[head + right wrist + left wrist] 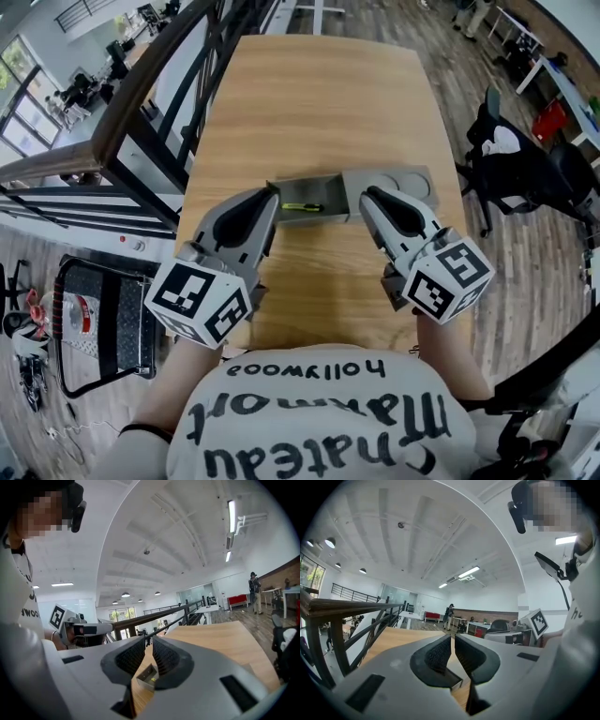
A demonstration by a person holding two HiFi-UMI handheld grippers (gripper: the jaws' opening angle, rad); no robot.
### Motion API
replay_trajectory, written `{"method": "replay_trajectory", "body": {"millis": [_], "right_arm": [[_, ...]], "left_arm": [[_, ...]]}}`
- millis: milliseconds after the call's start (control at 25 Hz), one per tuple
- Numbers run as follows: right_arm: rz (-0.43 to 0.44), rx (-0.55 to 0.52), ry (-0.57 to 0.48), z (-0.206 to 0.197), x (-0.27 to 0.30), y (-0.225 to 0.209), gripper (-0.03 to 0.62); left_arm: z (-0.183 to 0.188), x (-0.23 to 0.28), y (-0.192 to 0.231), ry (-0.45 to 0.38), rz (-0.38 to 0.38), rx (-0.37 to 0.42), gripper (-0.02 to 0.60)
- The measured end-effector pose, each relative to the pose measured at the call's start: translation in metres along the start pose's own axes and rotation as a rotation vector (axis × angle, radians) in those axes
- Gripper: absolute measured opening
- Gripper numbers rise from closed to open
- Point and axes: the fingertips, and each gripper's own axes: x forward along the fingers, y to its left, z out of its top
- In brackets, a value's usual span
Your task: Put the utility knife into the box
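A grey box point(323, 217) lies open in the middle of the wooden table point(319, 103). A yellow-green utility knife point(302, 207) rests inside it. The box's grey lid point(394, 181), with round recesses, lies flat to the right of the box. My left gripper point(272, 193) hovers at the box's left end, its jaws shut on nothing. My right gripper point(367, 195) sits by the box's right end, also shut and empty. In the right gripper view the box point(144, 674) and a sliver of the knife point(153, 680) show below the closed jaws.
A dark metal railing point(141, 103) runs along the table's left side, with a drop behind it. A black office chair point(511, 159) stands to the right of the table. A black cart point(98, 323) sits on the floor at lower left. The table's near edge is close to my body.
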Motion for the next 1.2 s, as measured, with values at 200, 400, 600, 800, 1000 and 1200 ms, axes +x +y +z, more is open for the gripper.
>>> {"method": "replay_trajectory", "body": {"millis": [200, 400, 600, 800, 1000, 1200], "right_arm": [[0.011, -0.020, -0.007, 0.0077, -0.0048, 0.0051, 0.054], [-0.012, -0.075, 0.012, 0.0063, -0.0052, 0.0064, 0.038], [-0.019, -0.057, -0.004, 0.0092, -0.0073, 0.0038, 0.031], [-0.024, -0.048, -0.007, 0.0086, -0.0064, 0.0010, 0.031], [-0.026, -0.042, -0.010, 0.0100, -0.0045, -0.0001, 0.031], [-0.026, -0.040, -0.008, 0.0102, -0.0063, -0.0025, 0.031]], "left_arm": [[0.0031, -0.0020, -0.0057, -0.001, -0.008, 0.006, 0.029], [0.0032, -0.0035, -0.0069, 0.001, -0.013, 0.010, 0.029], [0.0036, -0.0046, -0.0072, 0.003, -0.012, 0.011, 0.029], [0.0027, -0.0028, -0.0063, 0.005, -0.015, 0.013, 0.029], [0.0062, -0.0009, -0.0036, -0.001, -0.014, 0.015, 0.029], [0.0054, 0.0007, -0.0052, 0.002, -0.015, 0.015, 0.029]]}}
